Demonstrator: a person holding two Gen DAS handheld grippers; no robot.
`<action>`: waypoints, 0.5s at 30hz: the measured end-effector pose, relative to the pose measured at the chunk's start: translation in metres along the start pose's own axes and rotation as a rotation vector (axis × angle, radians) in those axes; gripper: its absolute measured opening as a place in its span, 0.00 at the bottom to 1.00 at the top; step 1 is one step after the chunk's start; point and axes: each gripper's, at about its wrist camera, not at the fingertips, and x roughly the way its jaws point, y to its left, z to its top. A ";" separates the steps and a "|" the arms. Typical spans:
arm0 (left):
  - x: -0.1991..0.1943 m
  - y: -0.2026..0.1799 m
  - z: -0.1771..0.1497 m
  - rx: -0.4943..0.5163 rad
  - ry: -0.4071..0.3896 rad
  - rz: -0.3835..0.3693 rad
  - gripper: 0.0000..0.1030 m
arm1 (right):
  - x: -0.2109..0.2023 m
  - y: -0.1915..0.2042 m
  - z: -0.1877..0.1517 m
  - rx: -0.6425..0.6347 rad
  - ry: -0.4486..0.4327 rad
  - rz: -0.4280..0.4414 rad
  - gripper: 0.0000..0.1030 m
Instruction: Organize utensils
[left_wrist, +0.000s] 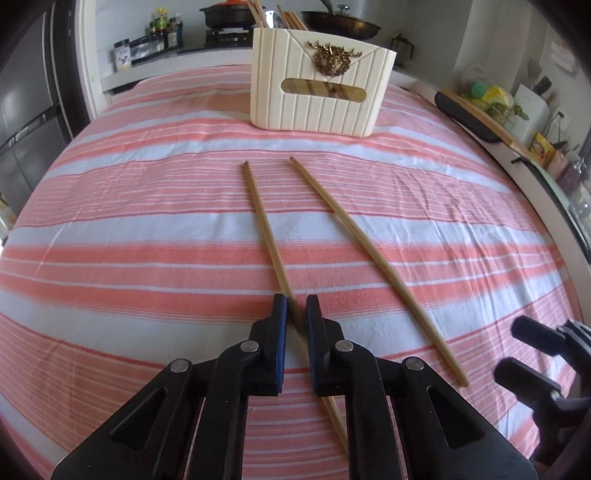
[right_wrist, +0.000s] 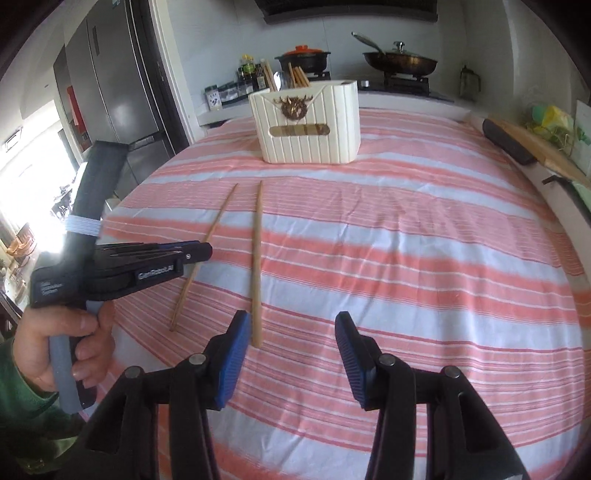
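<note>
A pink-and-white striped cloth (left_wrist: 147, 229) is spread over the table. The left gripper (left_wrist: 295, 306) is clamped on the left chopstick (left_wrist: 264, 229). The right gripper (right_wrist: 291, 328) is held open, the right chopstick (right_wrist: 256, 266) lying just beside its left pad. Farther off, a cream utensil holder (left_wrist: 317, 99) is seen, with a stove (right_wrist: 399, 83) behind.

Tablecloth (left_wrist: 147, 229) striped pink and white; holder (left_wrist: 321, 88) cream, ribbed, gold-crested; chopsticks (left_wrist: 369, 258) tan; gripper pads (right_wrist: 232, 362) blue.
</note>
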 end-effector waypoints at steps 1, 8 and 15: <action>-0.002 0.000 -0.002 0.007 0.003 0.004 0.08 | 0.010 0.003 0.003 -0.009 0.029 0.004 0.47; -0.018 0.008 -0.019 0.071 0.024 0.001 0.07 | 0.051 0.039 0.015 -0.152 0.095 -0.037 0.34; -0.028 0.010 -0.032 0.107 0.024 -0.022 0.07 | 0.033 0.020 0.001 -0.081 0.053 -0.114 0.07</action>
